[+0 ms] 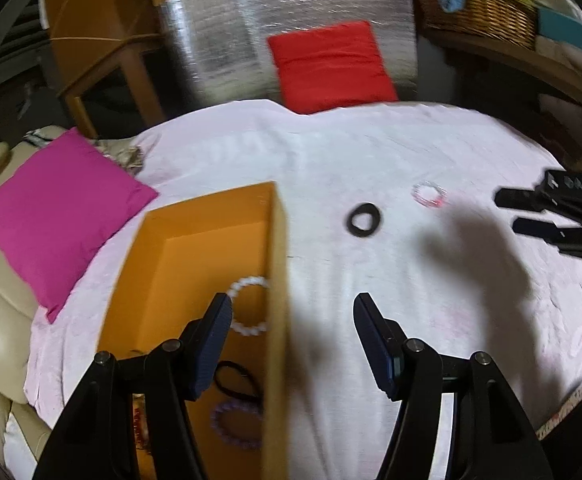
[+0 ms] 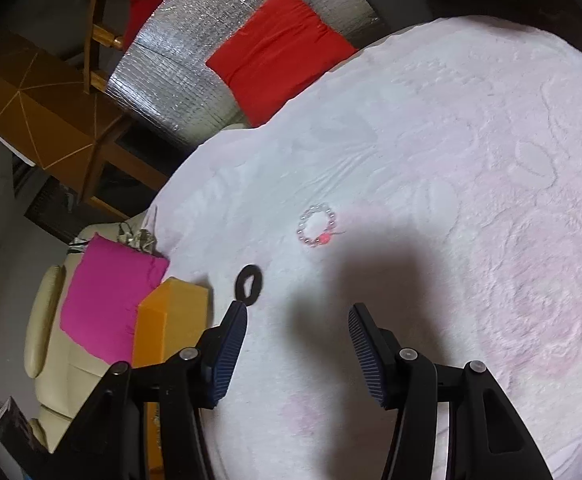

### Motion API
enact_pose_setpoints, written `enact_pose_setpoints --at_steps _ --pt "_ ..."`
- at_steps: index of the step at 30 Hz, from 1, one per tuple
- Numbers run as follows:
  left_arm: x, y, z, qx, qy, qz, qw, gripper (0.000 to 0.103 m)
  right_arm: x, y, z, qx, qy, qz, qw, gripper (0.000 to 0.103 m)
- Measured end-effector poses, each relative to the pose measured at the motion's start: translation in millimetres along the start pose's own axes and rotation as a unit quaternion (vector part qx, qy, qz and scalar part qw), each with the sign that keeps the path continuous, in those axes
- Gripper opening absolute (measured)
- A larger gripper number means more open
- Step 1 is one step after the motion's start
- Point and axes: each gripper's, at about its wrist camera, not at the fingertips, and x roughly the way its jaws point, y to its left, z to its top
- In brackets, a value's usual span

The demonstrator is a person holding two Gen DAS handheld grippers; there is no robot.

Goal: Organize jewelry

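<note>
Two pieces lie loose on the pale pink quilted bedspread [image 2: 431,152]: a black hair tie [image 2: 249,279] and a clear-bead bracelet [image 2: 317,227] with one pink bead. From the right gripper [image 2: 297,344] the bracelet sits ahead, almost on the centre line and a little farther off. The hair tie lies nearer, ahead and to the left, just past the tip of the left finger. Both are closed loops lying flat, so neither has a real long axis, though the hair tie is pinched slightly oval.

Seen from the left gripper [image 1: 291,336], the same hair tie [image 1: 364,220] and bracelet [image 1: 429,194] lie ahead and to the right, well apart from its tips. The right gripper [image 1: 507,212] comes in from that side and looks the nearer of the two to both pieces.

Both tongs stand partly open with nothing between the ribbed dark-blue pads. The left one straddles the right wall of the orange cardboard box [image 1: 279,264], its left finger over the inside.

In the box already lie a white bead bracelet [image 1: 249,306], a thin black elastic [image 1: 237,380] and a purple bead bracelet [image 1: 237,424].

The beads look hard, glossy and likely to roll; the hair tie is soft, matte and thick. The bedspread is embossed and yielding, so a pinch probably sinks in a little.
</note>
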Motion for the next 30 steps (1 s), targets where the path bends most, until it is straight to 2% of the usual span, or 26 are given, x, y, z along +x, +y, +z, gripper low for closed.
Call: enact_pose_setpoints --at_steps 8,10,21,24,28,30 --pt "14 -34 -4 0.027 0.020 -0.044 0.9985 0.064 24 -9 24 -0.006 0.004 -0.043 0.999 0.049" --pt "21 -38 -7 0.027 0.030 -0.050 0.9979 0.064 35 -8 32 -0.012 0.005 -0.052 0.999 0.042" --pt "37 -40 -10 0.028 0.054 -0.053 0.9967 0.064 92 5 59 -0.055 0.013 -0.089 0.994 0.040" --pt "39 -38 -9 0.026 0.057 -0.051 0.9967 0.064 113 7 59 -0.078 0.026 -0.134 0.988 0.040" --pt "43 -34 -11 0.020 0.062 -0.050 0.9966 0.064 120 19 55 -0.119 0.020 -0.176 0.977 0.040" --pt "44 -35 -12 0.017 0.068 -0.048 0.9964 0.064 121 23 51 -0.143 0.017 -0.196 0.970 0.036"
